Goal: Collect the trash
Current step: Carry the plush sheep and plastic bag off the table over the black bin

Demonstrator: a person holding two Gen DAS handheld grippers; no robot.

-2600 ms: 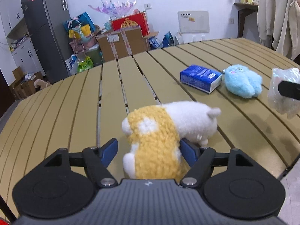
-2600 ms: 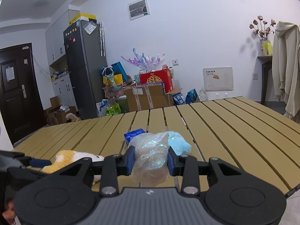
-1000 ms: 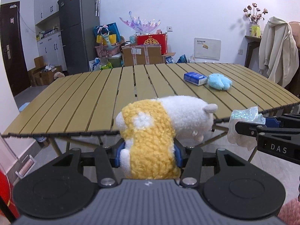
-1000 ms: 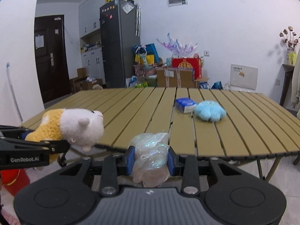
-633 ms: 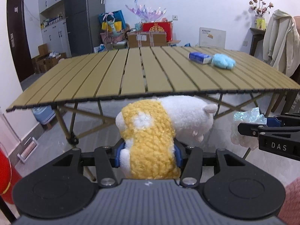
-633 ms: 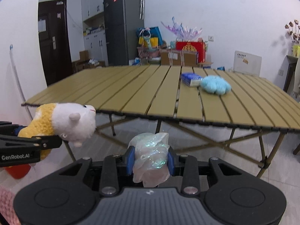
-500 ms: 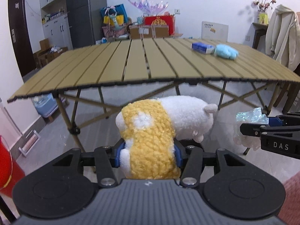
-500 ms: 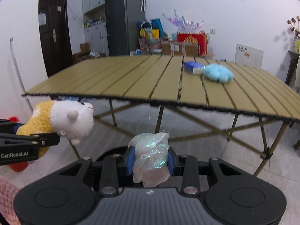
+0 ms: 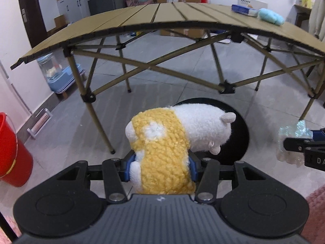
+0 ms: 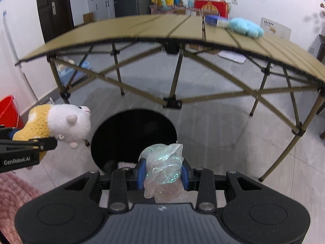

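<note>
My left gripper is shut on a yellow and white plush toy, whose white head sticks out to the right. My right gripper is shut on a crumpled, glittery clear plastic wrapper. Both hang below table height, over the tiled floor. A round black bin opening lies on the floor just ahead of the wrapper; in the left wrist view the black bin sits behind the plush. The plush toy and left gripper show at the right wrist view's left edge.
A slatted tan folding table with crossed legs stands ahead, carrying a blue box and a light blue plush. A red bucket stands at the left, a blue tub under the table's left end. Pink rug at lower left.
Both grippers have sunk from table-top level to below the table edge and tilted downward, each still holding its object. The black bin has come into view on the floor.
</note>
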